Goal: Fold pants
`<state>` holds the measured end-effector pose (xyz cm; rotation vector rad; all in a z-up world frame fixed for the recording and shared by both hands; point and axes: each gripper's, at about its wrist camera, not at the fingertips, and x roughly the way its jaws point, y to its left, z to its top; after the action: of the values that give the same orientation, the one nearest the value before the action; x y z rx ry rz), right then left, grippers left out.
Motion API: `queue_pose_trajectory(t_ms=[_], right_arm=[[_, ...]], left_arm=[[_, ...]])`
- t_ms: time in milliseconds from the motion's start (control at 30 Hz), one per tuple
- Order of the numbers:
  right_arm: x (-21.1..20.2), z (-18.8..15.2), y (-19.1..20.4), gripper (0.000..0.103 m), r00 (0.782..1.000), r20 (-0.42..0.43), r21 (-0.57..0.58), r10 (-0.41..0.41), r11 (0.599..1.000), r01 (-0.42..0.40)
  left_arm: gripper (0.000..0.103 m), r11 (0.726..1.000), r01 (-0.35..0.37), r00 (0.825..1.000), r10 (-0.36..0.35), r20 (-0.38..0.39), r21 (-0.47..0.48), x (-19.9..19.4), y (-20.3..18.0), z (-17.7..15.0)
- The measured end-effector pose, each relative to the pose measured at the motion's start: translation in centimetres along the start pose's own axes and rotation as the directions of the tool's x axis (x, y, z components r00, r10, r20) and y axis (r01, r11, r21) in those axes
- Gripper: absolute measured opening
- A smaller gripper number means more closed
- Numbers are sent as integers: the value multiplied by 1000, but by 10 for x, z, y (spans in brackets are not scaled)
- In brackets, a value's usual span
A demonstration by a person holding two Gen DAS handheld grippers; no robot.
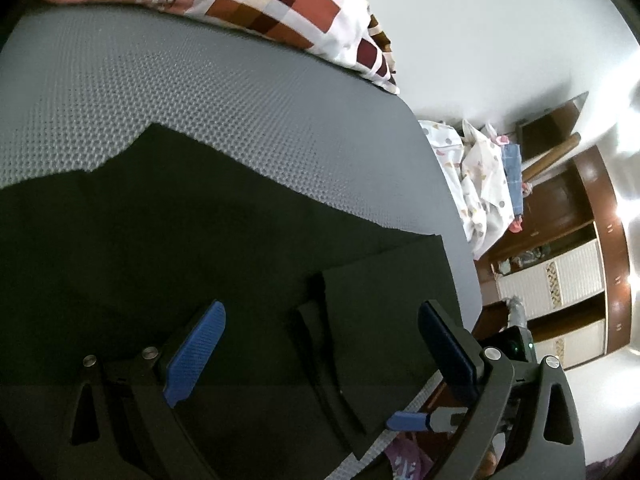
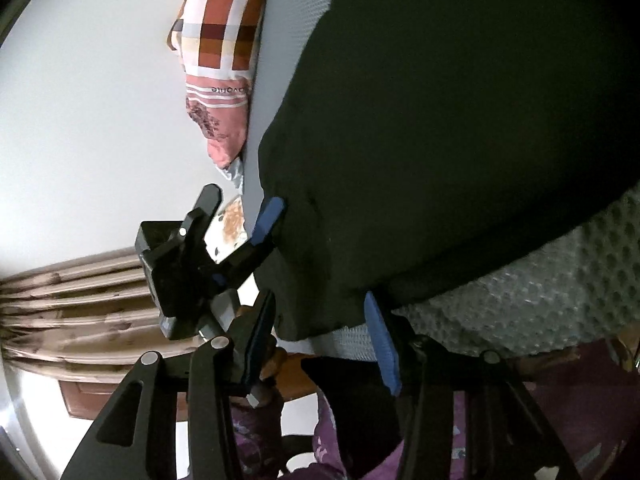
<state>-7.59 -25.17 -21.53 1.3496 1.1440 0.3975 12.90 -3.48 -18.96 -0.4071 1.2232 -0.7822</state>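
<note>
Black pants [image 1: 168, 240] lie on the grey mat [image 1: 200, 92]; left gripper [image 1: 320, 354] spread apart above them; right gripper [image 2: 320, 340] spread around their near edge.

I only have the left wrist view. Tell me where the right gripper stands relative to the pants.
Observer: The right gripper is open, with a corner of the black pants between its fingers, at the edge of the grey mat.
Operator: Report how my left gripper looks from that side.
Observer: The left gripper is open. One blue pad lies at the pants' side edge, but I cannot tell whether it touches.
Operator: Say what is behind it.
Observer: A beige pleated curtain.
</note>
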Motion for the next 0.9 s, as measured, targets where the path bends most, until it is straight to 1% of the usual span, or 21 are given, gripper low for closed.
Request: queue_pose_trajectory(t_ms=[100, 167, 200, 233, 267, 300, 333, 367, 433, 500, 600, 667, 733, 800, 833, 900], right_arm=[[1, 0, -3, 45, 998, 68, 49, 16, 999, -20], [4, 1, -7, 45, 996, 89, 83, 32, 996, -40], [5, 2, -8, 43, 996, 91, 92, 27, 995, -35], [6, 7, -5, 37, 995, 97, 99, 11, 995, -21], [7, 8, -5, 34, 995, 100, 105, 1, 994, -12], [5, 9, -6, 22, 995, 99, 110, -7, 994, -4], [5, 11, -8, 8, 995, 97, 115, -15, 993, 4], [9, 14, -6, 7, 996, 89, 110, -24, 994, 14], [6, 11, -1, 7, 997, 80, 66, -13, 998, 7], [1, 9, 9, 7, 998, 67, 12, 21, 1000, -22], [-9, 4, 17, 7, 997, 47, -36, 53, 998, -52], [-11, 1, 17, 7, 999, 16, -57, 43, 997, -42], [-9, 0, 7, 7, 1000, -14, -48, 7, 999, -8], [-4, 1, -9, 7, 999, -39, -9, -20, 1000, 20], [-3, -2, -16, 6, 999, -46, -2, -19, 1000, 19], [-2, -1, -16, 6, 999, -47, -3, -10, 1000, 10]], left_arm=[[96, 1000, 15, 1000, -15, -1, -12, 1, 3, 0], [96, 1000, 23, 1000, -23, -3, -17, 1, 5, 0], [96, 1000, 24, 1000, -24, -3, -18, 2, 6, 0], [96, 999, 28, 1000, -28, -3, -20, 2, 7, -1], [96, 999, 30, 1000, -30, -4, -22, 3, 6, 0], [96, 999, 33, 999, -33, -3, -27, 2, 7, 0], [96, 999, 35, 999, -36, -3, -30, 2, 8, 0], [96, 999, 36, 999, -36, -3, -32, 2, 7, 1], [96, 999, 31, 1000, -31, 0, -28, 1, 7, 2], [96, 999, 25, 1000, -25, 1, -20, -1, 8, 3], [96, 1000, 4, 1000, -4, 5, 0, -1, 6, 8], [96, 1000, -1, 1000, 1, 2, 7, 1, 5, 11], [96, 1000, 2, 1000, -2, 1, 7, 3, 3, 12], [96, 1000, 9, 1000, -9, -1, -1, 4, 3, 12], [96, 1000, 11, 1000, -11, -3, -6, 4, 2, 12], [96, 1000, 8, 1000, -8, -21, -11, 6, 1, 11]])
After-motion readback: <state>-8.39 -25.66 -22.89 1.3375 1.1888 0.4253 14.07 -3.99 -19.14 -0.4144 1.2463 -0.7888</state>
